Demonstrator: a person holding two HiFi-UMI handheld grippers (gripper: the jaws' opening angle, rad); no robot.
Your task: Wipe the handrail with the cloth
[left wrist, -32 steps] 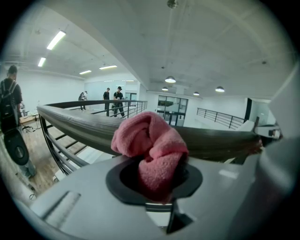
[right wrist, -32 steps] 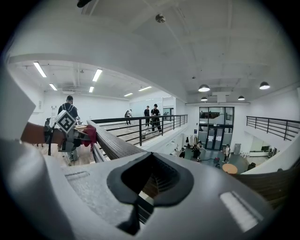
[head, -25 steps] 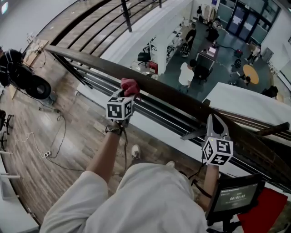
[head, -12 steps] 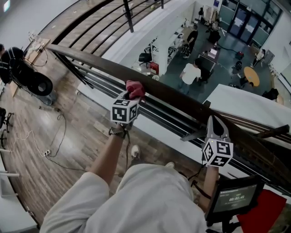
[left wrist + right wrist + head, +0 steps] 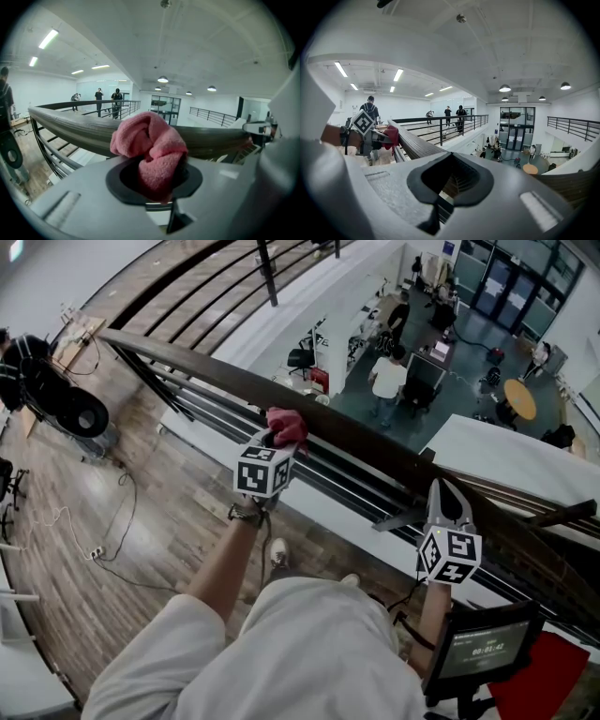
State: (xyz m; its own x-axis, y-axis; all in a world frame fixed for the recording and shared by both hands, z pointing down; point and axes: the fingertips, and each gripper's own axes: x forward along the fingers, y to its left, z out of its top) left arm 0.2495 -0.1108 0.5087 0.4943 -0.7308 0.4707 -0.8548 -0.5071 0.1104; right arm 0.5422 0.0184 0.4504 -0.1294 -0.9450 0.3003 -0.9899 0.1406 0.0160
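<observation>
Along the top of the dark wooden handrail (image 5: 356, 442), which runs diagonally across the head view above an open lower floor, the left gripper (image 5: 278, 437) presses a pink cloth (image 5: 286, 425). Its jaws are closed on the cloth: the left gripper view shows the bunched pink terry filling the hollow between them and bulging out over the front, where it touches the rail's upper face. Well apart from it, farther to the person's right, the right gripper (image 5: 446, 491) sits at the same rail with its jaws brought together and nothing held between them (through the hollow between them only the rail's ribbed underside and the lower bars show). Whether its tips actually touch the wood cannot be told. From the right gripper view the left gripper appears small at the left, with the cloth draped red against the rail. Several people (image 5: 384, 381) stand among desks on the floor below.
</observation>
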